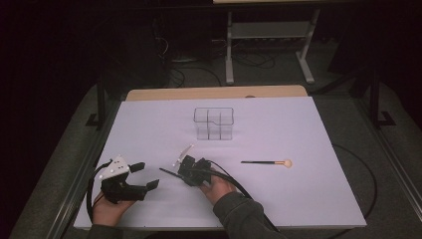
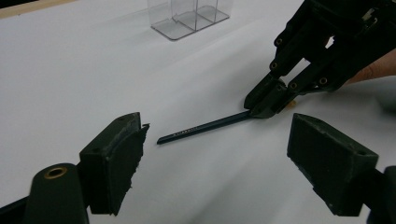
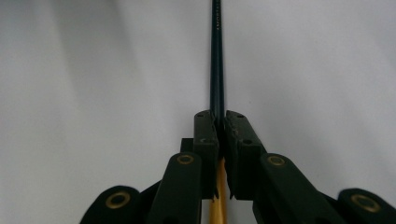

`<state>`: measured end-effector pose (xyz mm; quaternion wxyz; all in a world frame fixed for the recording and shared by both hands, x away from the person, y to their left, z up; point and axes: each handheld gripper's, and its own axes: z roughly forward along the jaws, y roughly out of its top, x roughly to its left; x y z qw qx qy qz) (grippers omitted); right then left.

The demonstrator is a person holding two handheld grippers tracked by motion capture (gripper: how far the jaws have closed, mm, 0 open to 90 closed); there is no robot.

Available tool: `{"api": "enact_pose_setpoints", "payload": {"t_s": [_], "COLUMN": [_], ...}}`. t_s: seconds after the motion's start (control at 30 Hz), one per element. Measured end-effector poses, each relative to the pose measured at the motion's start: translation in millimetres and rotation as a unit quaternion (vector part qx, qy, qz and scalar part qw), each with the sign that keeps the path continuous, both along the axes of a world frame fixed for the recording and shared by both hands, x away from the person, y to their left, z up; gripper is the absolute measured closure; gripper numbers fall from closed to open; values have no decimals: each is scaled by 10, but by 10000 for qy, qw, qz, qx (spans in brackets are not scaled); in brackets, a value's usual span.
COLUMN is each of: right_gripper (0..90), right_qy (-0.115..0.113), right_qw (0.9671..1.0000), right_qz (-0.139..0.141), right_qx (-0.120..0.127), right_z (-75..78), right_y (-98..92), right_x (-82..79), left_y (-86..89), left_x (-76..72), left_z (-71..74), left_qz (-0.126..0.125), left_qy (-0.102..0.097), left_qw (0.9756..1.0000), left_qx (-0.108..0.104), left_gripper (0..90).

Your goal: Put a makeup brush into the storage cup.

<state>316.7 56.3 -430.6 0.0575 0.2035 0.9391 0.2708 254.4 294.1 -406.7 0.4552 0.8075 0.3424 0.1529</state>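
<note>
High view is showing the right gripper (image 1: pixel 177 173) low over the white desk (image 1: pixel 149 124), w/ its fingers clenched on a thin dark pencil-like stick with a yellowish rear end (image 1: pixel 169 173). Left gripper (image 1: pixel 145 175) is sitting near the desk's front-left, fingers released and holding nothing, aimed toward the stick.

Left gripper view is giving the best read: the right gripper (image 2: pixel 259 109) is pinching the stick (image 2: pixel 205 126) at one end, while the rest is lying flat on the desk (image 2: pixel 93 70) and pointing away from the fingers. Right gripper view is confirming it, the dark shaft (image 3: pixel 217 60) running straight out between the pads, yellow part behind them.

A clear plastic organiser with several compartments (image 1: pixel 213 123) is standing farther back, mid-desk, well apart from both grippers (probably the destination). A second item, a dark-handled brush with a round tan head (image 1: pixel 268 162), is lying to the right, untouched.

Risks, as I'm judging them:
- Grip is at the far end, so on lifting the long free part is likely pivoting or drooping in the pads.
- Thin round shaft could be rolling out if the squeeze is slackening.
- A tilted stick may be catching the organiser's rim, tipping it since it looks light.
</note>
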Motion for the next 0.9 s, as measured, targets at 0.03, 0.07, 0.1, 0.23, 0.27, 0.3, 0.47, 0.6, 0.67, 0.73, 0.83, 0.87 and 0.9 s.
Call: {"api": "enact_pose_setpoints", "payload": {"t_s": [0.03,0.07,0.1,0.23,0.27,0.3,0.47,0.6,0.67,0.73,0.83,0.87,0.9], "right_gripper": [829,829,829,830,830,830,829,830,829,829,829,829,830], "right_qy": [-10,-5,-2,126,168,235,349,378,362,351,334,353,321], "right_qw": [10000,10000,9999,9997,9995,9992,9981,9975,9972,9965,9962,9959,9955], "right_qz": [33,71,109,203,230,253,385,472,540,636,669,668,704], "right_qx": [-6,9,23,110,145,181,332,352,382,405,449,504,538], "right_z": [-1,-2,-4,-6,-8,-5,45,103,144,187,283,315,336], "right_y": [-2,-8,-13,-43,-55,-66,-135,-200,-246,-296,-399,-433,-460], "right_x": [6,15,24,61,75,85,117,127,129,128,126,128,136], "left_y": [1,5,7,-8,-8,-9,-24,-61,-87,-120,-165,-173,-184], "left_x": [1,4,4,3,5,5,1,-18,-24,-28,-11,-5,1], "left_z": [-1,0,3,4,6,9,41,82,110,140,185,198,215], "left_qz": [1,-15,-21,-46,-65,-81,-138,-140,-205,-261,-329,-349,-372], "left_qy": [5,10,15,23,18,17,-33,-43,-90,-80,-38,-21,-1], "left_qw": [10000,10000,10000,10000,10000,10000,9999,9998,9997,9996,9994,9994,9993], "left_qx": [-8,13,20,-46,-50,-46,-44,-124,-115,-115,-85,-84,-95], "left_gripper": [184,184,184,185,185,185,189,195,201,205,216,217,219]}}
